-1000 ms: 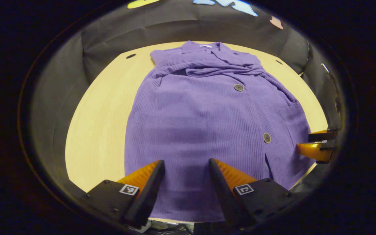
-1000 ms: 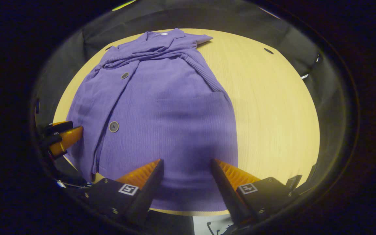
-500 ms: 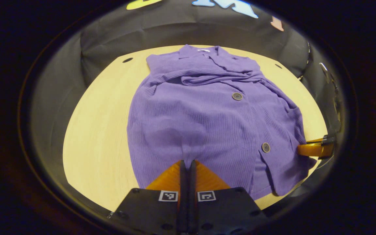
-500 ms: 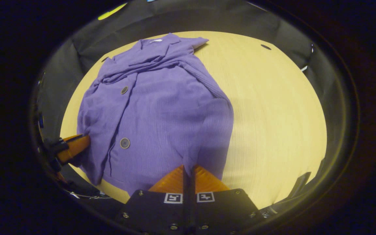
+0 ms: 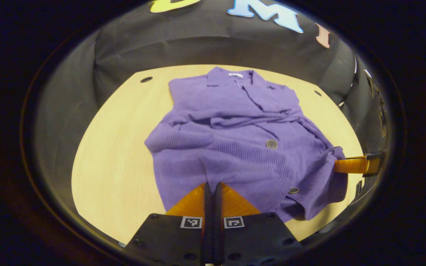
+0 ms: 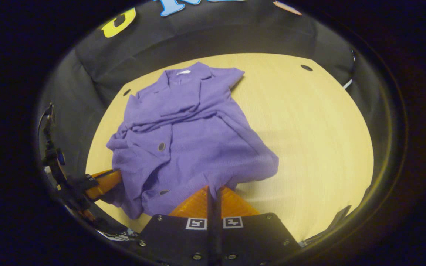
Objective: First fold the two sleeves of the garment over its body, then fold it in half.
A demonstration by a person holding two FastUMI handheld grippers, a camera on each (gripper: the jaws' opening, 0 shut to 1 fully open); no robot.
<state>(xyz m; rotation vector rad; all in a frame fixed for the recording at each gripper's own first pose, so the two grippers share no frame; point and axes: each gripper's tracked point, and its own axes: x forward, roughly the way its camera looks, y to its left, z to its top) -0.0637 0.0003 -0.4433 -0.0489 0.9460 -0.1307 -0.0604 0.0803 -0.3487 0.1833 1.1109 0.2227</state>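
A purple ribbed cardigan lies on the round wooden table, collar at the far side, both sleeves folded across its chest. My left gripper is shut on the cardigan's bottom hem, which is lifted off the table. In the right gripper view the same cardigan bunches toward the collar, and my right gripper is shut on the hem at its other corner. The right gripper also shows at the right edge of the left gripper view, and the left gripper at the left edge of the right gripper view.
The table has bare wood to the right of the cardigan in the right gripper view. Small dark holes mark its far edge. Black cloth walls ring the table closely.
Both grippers went from open to shut on the bottom hem. They have since lifted it and carried it toward the collar, so the lower half bunches up.
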